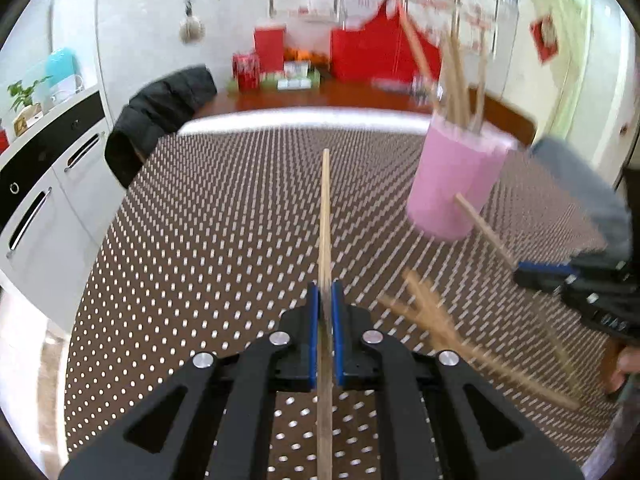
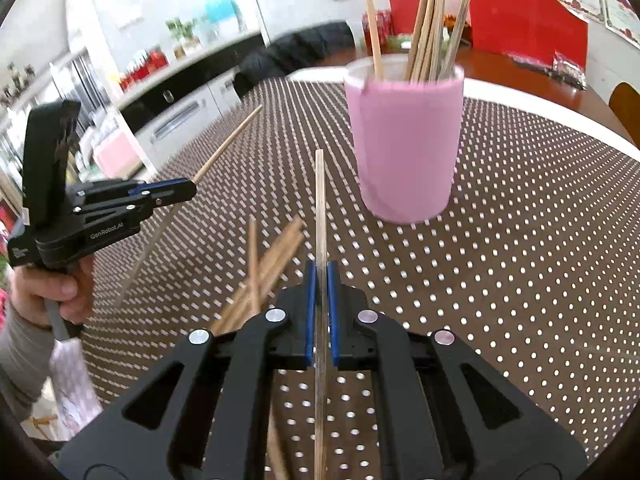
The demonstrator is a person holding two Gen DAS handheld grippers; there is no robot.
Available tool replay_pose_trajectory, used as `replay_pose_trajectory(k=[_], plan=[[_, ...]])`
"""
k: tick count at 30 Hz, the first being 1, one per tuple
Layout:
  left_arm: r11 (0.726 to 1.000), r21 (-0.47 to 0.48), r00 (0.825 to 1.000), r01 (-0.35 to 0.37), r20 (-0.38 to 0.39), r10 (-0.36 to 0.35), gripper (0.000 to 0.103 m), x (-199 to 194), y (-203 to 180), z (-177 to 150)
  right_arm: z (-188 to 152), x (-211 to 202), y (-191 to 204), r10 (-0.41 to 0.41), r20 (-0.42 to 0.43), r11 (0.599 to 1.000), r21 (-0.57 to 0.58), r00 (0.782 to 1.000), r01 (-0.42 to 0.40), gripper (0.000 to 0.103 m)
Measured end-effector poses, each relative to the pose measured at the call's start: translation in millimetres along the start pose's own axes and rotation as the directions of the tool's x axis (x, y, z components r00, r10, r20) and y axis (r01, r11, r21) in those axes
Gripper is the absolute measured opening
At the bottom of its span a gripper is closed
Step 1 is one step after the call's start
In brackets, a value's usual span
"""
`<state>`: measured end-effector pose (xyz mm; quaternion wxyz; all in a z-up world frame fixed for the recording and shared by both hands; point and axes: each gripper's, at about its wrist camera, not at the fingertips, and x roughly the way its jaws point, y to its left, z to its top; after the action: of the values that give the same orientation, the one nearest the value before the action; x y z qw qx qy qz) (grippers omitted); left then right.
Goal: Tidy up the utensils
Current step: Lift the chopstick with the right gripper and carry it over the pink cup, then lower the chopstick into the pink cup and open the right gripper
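A pink cup (image 1: 460, 184) (image 2: 404, 148) stands on the dotted brown table mat and holds several wooden chopsticks (image 2: 432, 20). My left gripper (image 1: 326, 292) is shut on one wooden chopstick (image 1: 326, 208) that points forward over the mat. It also shows at the left of the right wrist view (image 2: 176, 190), with its chopstick (image 2: 228, 142) sticking out. My right gripper (image 2: 321, 272) is shut on another chopstick (image 2: 319, 200), its tip just left of the cup. It shows at the right of the left wrist view (image 1: 536, 270). Several loose chopsticks (image 2: 268, 272) (image 1: 448, 332) lie on the mat between the grippers.
A black jacket (image 1: 160, 112) hangs over a chair at the mat's far left edge. Red boxes (image 1: 372, 56) stand on a wooden table behind. White cabinets (image 1: 48, 184) line the left side. The mat (image 2: 520, 240) has a white far rim.
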<state>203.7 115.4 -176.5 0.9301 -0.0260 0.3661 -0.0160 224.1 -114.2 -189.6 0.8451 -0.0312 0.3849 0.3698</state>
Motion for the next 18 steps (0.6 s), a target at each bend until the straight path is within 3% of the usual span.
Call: replay_pose_trajectory(k=[4,7,11,18], plan=[[0.999,-0.007,0.989,0.052,0.137,-0.050,0.006,-32.1,-10.3,8.2,3.8,-19.7,-0.4,0.032,0.094,0.999,0.018,0.995,-0.034,0.006],[0.996,0.010,0.970,0.090,0.226,-0.090,0.006,-53.0,-23.6,17.0,7.1,-33.4,-1.9,0.046,0.155,0.999,0.018,0.987,-0.050,0.006],[0.988,0.040,0.930,0.146,0.336,-0.151,0.006,-66.8,-41.9,33.4,17.0,-52.9,-7.8,0.068,0.234,0.997,0.024,0.970,-0.076,0.006],[0.968,0.049,0.874,0.246,0.420,-0.243,0.006,-65.4,-67.8,52.9,32.6,-71.7,-9.8,0.067,0.332,0.997,0.019,0.941,-0.077,0.006]])
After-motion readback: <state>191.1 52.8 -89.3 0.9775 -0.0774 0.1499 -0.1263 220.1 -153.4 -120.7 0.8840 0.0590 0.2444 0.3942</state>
